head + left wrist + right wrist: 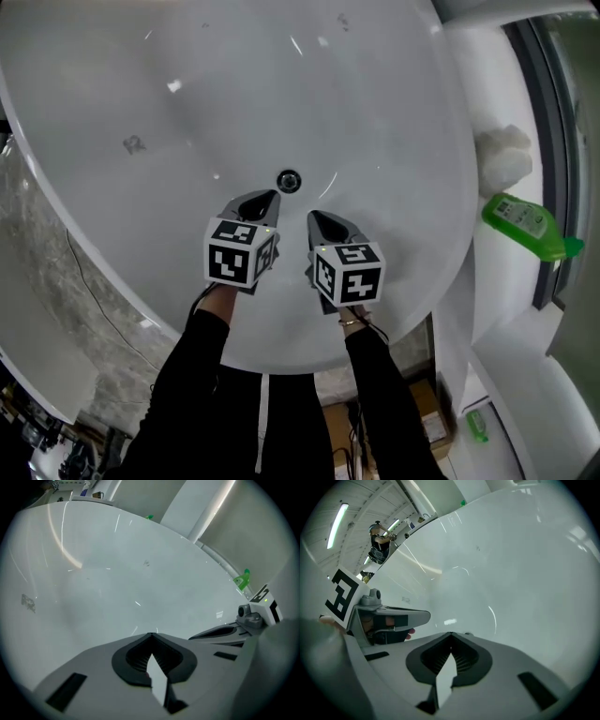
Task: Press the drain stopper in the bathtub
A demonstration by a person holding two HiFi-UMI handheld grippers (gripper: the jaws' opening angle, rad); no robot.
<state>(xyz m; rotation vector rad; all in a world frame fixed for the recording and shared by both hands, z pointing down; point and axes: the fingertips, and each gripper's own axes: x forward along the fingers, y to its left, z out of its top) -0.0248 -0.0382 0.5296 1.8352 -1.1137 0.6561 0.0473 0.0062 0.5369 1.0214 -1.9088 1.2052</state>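
Sitting low in the white bathtub (394, 112), the one drain stopper (288, 180) is small, round and dark-ringed. Your two tools, left gripper (271, 197) and right gripper (313, 217), have fingers closed, holding nothing.

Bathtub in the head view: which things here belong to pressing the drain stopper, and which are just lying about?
For the job:
bathtub
drain stopper
left gripper and right gripper, both shut and empty, tips near the stopper

Lying about:
green bottle on the ledge
white lump beside it
smaller green bottle lower down
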